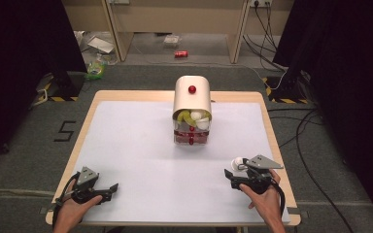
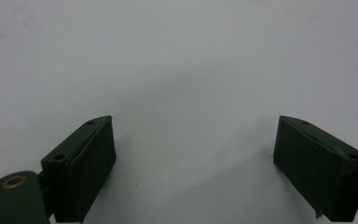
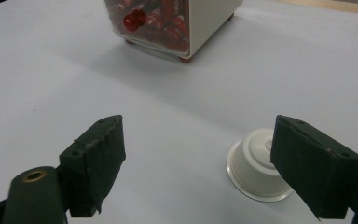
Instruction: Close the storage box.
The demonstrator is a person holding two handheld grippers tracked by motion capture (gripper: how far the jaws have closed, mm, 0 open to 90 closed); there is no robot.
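A cream storage box [image 1: 192, 97] with red knobs stands at the middle back of the white mat [image 1: 141, 145]. Its upper drawer [image 1: 193, 116] is pulled out and holds green and white capsules; the clear lower drawer [image 3: 161, 23] holds red ones. A small white capsule cup [image 3: 256, 170] lies upside down on the mat, just beside my right gripper's right jaw and partly behind it. My right gripper [image 3: 198, 154] is open and holds nothing; the high view has it [image 1: 230, 175] at the front right, close to the cup [image 1: 236, 162]. My left gripper [image 2: 193, 149] is open over bare mat at the front left [image 1: 110, 190].
The wooden table edge [image 1: 272, 131] frames the mat. Beyond the table lie floor cables [image 1: 301, 126], a red can [image 1: 181, 54] and wooden furniture legs [image 1: 116, 39].
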